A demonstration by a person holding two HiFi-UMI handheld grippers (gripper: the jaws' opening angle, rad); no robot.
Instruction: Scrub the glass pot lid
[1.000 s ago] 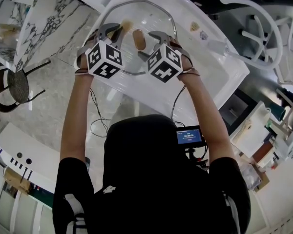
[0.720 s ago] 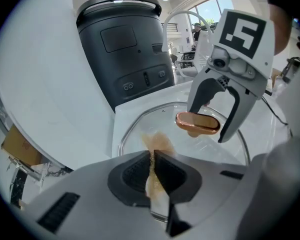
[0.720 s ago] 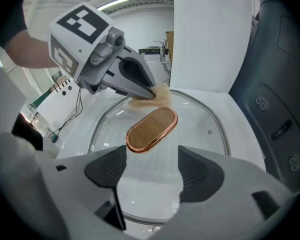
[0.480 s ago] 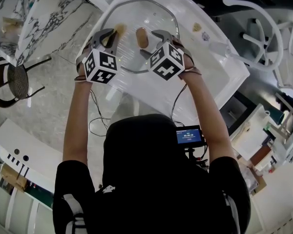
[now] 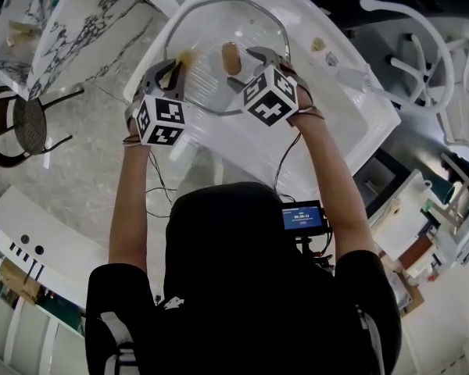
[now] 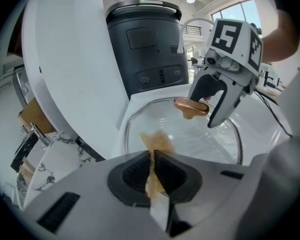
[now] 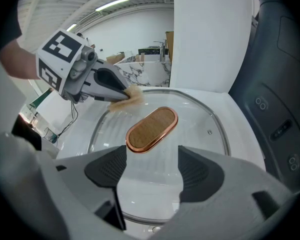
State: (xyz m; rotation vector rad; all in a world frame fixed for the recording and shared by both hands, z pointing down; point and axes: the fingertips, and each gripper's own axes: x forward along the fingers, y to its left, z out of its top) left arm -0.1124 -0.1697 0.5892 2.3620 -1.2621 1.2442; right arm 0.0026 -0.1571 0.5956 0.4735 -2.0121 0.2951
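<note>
Two grippers at the glass pot lid [image 5: 219,23]: left gripper [image 6: 152,170] pinches what seems a tan scouring pad [image 6: 158,143], mid-scrub; right gripper [image 7: 150,166] has jaws wide, nothing held; next, probably steady the handle [image 7: 152,129]

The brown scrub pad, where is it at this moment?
The scrub pad is at the head view's left, clamped in the left gripper, on the glass lid, left of its brown handle.

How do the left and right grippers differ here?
The left gripper is shut on a tan pad; the right gripper is open and empty. The left gripper brings its pad to the lid glass; the right gripper faces the lid's wooden handle without gripping it. Both are over the lid.
</note>
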